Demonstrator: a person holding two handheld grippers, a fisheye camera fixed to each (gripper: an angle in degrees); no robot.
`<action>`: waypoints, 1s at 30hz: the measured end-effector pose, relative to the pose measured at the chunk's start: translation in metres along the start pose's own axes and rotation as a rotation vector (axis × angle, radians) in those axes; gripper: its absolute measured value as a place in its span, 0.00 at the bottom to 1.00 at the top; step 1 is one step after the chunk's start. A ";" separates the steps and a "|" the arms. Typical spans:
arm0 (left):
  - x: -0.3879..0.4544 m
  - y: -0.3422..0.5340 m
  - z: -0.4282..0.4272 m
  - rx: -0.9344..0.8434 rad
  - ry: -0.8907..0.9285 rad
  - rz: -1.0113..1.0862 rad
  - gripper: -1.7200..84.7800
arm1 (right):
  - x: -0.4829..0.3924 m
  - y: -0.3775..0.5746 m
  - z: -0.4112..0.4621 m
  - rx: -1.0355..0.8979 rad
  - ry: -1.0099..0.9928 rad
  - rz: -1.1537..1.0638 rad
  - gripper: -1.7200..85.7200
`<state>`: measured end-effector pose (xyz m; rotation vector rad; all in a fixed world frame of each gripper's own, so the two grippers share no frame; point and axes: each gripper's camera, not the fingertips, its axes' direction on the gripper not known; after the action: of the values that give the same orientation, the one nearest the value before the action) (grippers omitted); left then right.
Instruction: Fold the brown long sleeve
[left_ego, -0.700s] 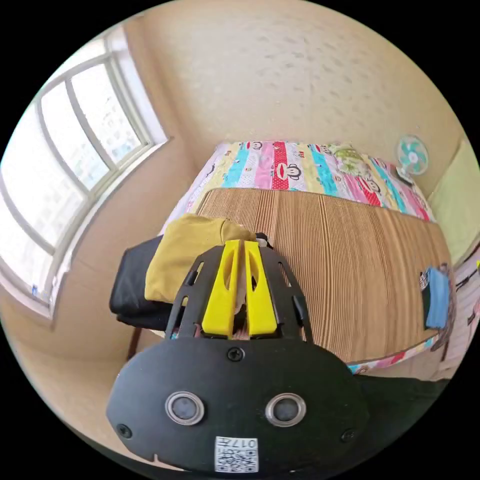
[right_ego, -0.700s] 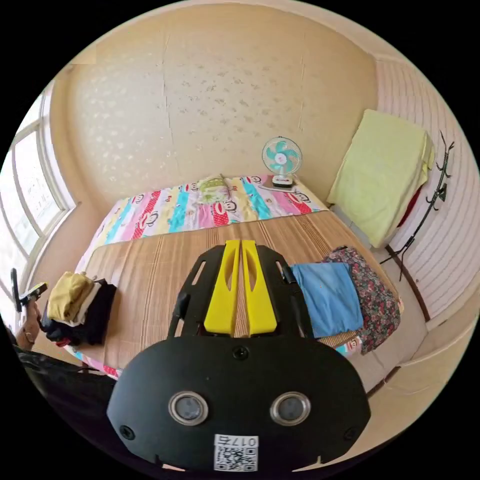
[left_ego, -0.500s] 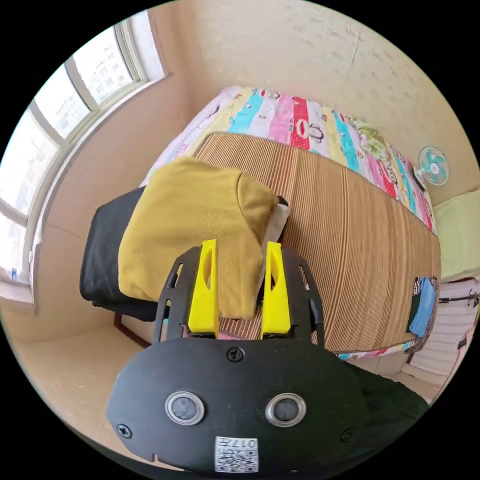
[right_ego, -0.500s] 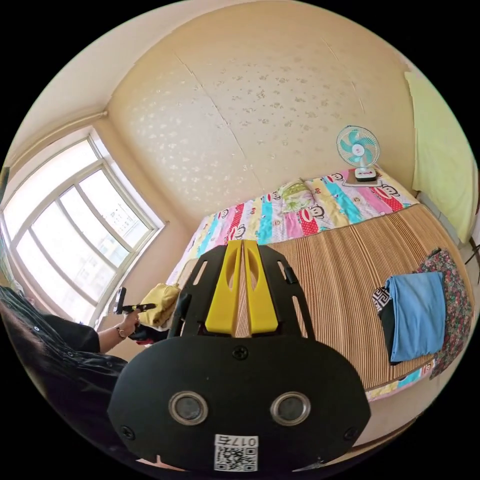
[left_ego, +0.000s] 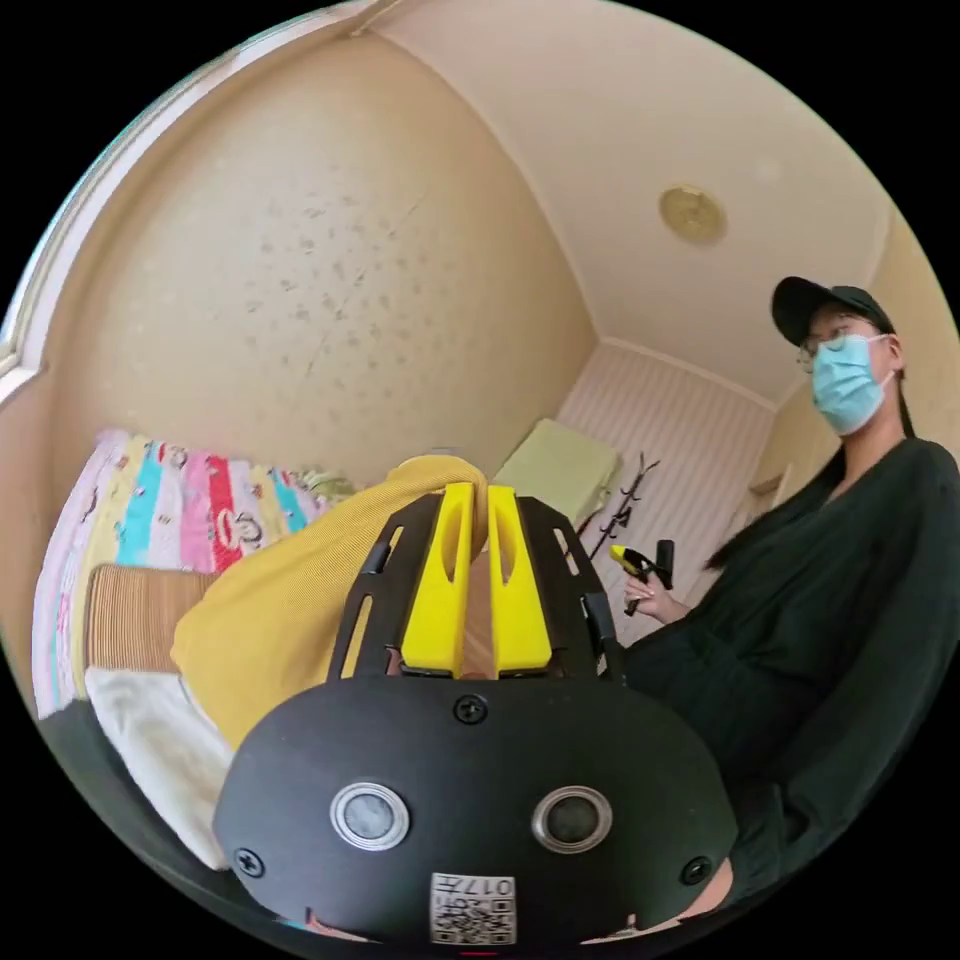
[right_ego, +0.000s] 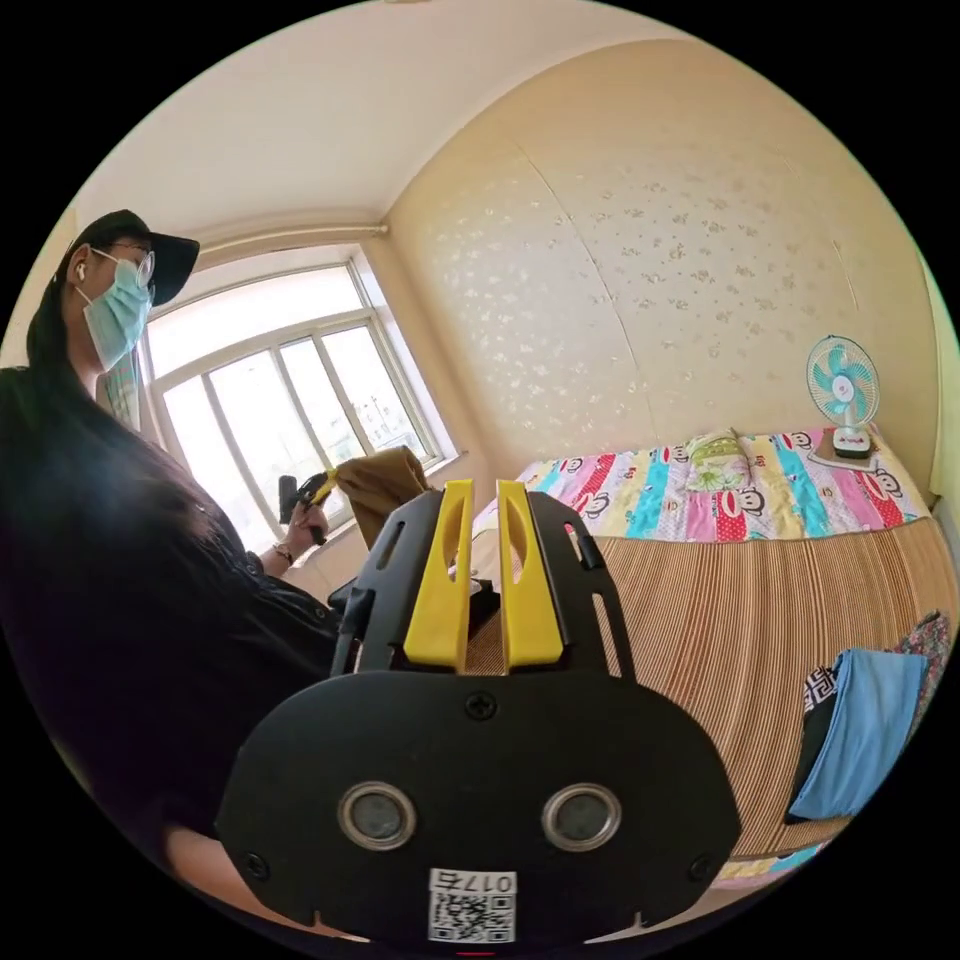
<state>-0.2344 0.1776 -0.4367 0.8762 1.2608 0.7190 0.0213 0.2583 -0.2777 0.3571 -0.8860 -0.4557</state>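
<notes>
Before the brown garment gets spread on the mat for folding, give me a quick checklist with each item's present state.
1. Left claw shut on the brown long sleeve: ok.
2. Garment lifted off the pile; white item left behind: ok.
3. Right claw free to take a second hold: ok, nothing between its jaws.
4. Bare mat to lay it on: ok.
5. Blue folded cloth out of the way: ok, at the mat's edge.
6. Which part of the garment is gripped: cannot tell.

Mirrored digits above a square code on white sticker (left_ego: 473, 908), left gripper body; same on right gripper's sticker (right_ego: 472, 905). Not read off.
</notes>
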 end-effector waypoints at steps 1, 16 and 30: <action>0.028 -0.012 0.000 0.051 0.112 0.091 0.04 | -0.013 0.001 0.008 -0.016 -0.006 -0.042 0.12; 0.216 0.044 0.158 -0.302 0.708 0.238 0.06 | -0.123 0.020 0.132 -0.389 0.010 -0.325 0.12; 0.299 0.017 0.198 -0.503 -0.029 0.141 0.17 | -0.196 0.021 0.134 -0.390 0.655 -0.450 0.11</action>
<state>0.0132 0.4100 -0.5533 0.5597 0.9350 1.0748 -0.1886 0.3630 -0.3177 0.3149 -0.0625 -0.8494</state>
